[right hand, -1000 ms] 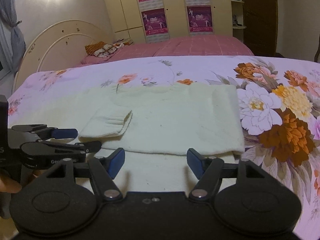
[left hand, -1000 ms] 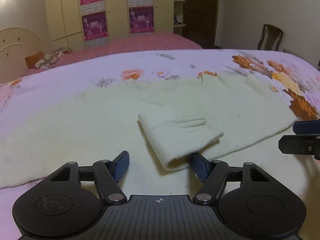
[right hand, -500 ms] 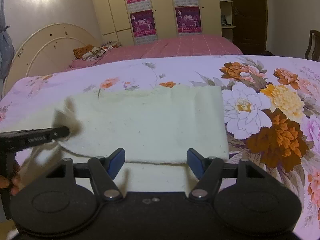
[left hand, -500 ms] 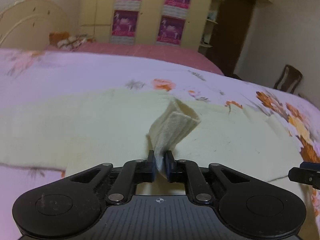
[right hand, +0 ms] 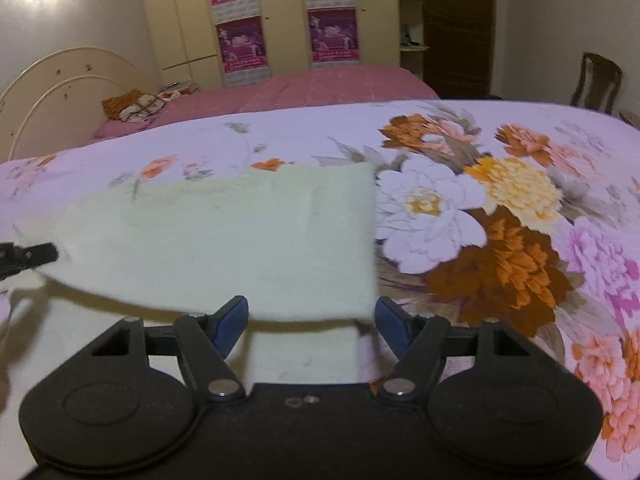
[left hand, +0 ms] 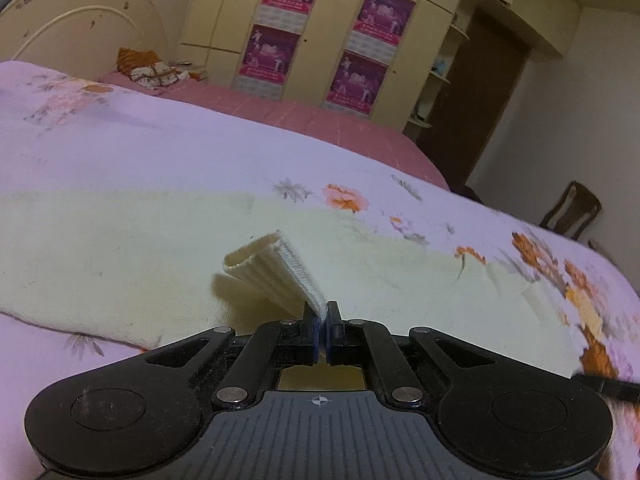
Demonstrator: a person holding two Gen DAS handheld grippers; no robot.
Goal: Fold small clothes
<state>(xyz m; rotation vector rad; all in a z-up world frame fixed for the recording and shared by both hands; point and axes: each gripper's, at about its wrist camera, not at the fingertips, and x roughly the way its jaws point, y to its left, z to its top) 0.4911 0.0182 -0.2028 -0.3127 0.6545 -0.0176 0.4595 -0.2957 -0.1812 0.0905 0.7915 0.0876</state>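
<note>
- Up close in the left wrist view, the left gripper point(left hand: 322, 322) has its blue-padded fingers pressed together on the ribbed cuff point(left hand: 276, 272) of a cream sweater point(left hand: 120, 248).
- The cuff stands up off the sweater, its open end pointing away to the left, with its shadow on the cloth just beneath.
- The rest of the sweater lies flat across a pink floral bedspread point(left hand: 120, 140), stretching from the far left to the right.
- Farther off stand a pink bed point(left hand: 320, 120), a cream wardrobe with posters point(left hand: 320, 40) and, at the right, a wooden chair point(left hand: 572, 212).
- Over in the right wrist view, the right gripper point(right hand: 312, 320) hovers with its fingers spread wide, holding nothing.
- The sweater point(right hand: 240, 240) lies just beyond the fingertips, its straight right edge beside large printed flowers on the bedspread point(right hand: 520, 220).
- At the left edge, the tip of the left gripper point(right hand: 30, 258) meets the cloth, which is raised there.
</note>
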